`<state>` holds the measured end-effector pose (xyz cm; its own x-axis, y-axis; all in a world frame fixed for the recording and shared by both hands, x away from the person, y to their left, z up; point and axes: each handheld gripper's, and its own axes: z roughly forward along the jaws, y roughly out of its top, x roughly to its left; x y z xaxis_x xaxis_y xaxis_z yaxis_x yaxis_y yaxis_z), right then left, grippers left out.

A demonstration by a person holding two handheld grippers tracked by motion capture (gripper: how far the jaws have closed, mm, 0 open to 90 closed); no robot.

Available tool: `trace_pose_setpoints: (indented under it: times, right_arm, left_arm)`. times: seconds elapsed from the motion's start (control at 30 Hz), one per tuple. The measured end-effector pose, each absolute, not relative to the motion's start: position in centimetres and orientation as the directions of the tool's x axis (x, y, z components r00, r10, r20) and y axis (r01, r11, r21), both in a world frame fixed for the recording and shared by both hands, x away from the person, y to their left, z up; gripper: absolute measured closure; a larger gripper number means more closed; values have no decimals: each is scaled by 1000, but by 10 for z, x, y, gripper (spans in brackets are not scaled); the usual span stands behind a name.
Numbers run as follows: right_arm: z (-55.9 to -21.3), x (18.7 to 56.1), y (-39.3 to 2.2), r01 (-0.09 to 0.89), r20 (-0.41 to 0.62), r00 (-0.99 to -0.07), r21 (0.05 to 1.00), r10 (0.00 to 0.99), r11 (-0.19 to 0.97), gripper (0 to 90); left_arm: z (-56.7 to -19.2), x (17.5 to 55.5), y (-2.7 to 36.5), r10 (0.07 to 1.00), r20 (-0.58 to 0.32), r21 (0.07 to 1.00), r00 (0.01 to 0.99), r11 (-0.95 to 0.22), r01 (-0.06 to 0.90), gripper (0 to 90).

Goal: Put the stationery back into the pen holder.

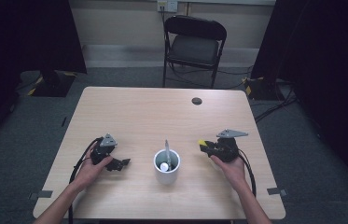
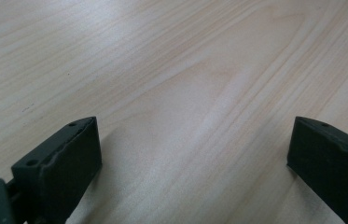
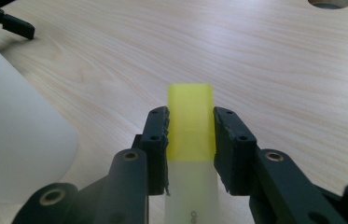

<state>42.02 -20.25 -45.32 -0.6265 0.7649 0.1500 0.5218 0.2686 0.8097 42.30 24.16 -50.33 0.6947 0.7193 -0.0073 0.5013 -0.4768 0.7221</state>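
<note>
A white cup [image 1: 167,166] stands on the table's near middle and holds a grey pen [image 1: 166,149] upright. My right gripper [image 1: 203,145] hovers to the right of the cup, shut on a highlighter with a yellow cap [image 3: 191,122]; the cap [image 1: 201,142] pokes out past the jaws toward the cup [image 3: 13,130]. My left gripper [image 1: 124,163] rests low on the table left of the cup, jaws pointing toward it. Its two black fingers [image 2: 64,158] stand wide apart over bare wood with nothing between them.
The wooden table [image 1: 129,112] has a round cable hole [image 1: 197,101] at its far right. A black folding chair [image 1: 193,46] stands behind the table. Tape marks [image 1: 278,191] sit at the near corners.
</note>
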Motion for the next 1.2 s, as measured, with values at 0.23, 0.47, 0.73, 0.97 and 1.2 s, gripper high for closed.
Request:
trace_pose_setpoints:
  times: [0.23, 0.47, 0.73, 0.97, 1.2]
  right_arm:
    - [-448, 418, -201, 496, 153, -646, 829, 748, 260, 671]
    - [-441, 415, -199, 476, 159, -656, 846, 738, 241, 672]
    - [-435, 411, -194, 458, 173, -676, 860, 716, 224, 672]
    - [-424, 405, -186, 422, 165, -706, 879, 688, 222, 672]
    - [-412, 399, -181, 388, 154, -710, 900, 688, 199, 672]
  left_arm:
    - [-503, 423, 242, 719, -7, 722, 695, -477, 501, 24]
    - [-503, 423, 242, 719, -7, 722, 695, -477, 501, 24]
    - [-503, 423, 242, 719, -7, 722, 695, -477, 501, 24]
    - [-503, 423, 242, 719, -7, 722, 695, -477, 501, 24]
    - [-503, 423, 242, 719, -7, 722, 695, -477, 501, 24]
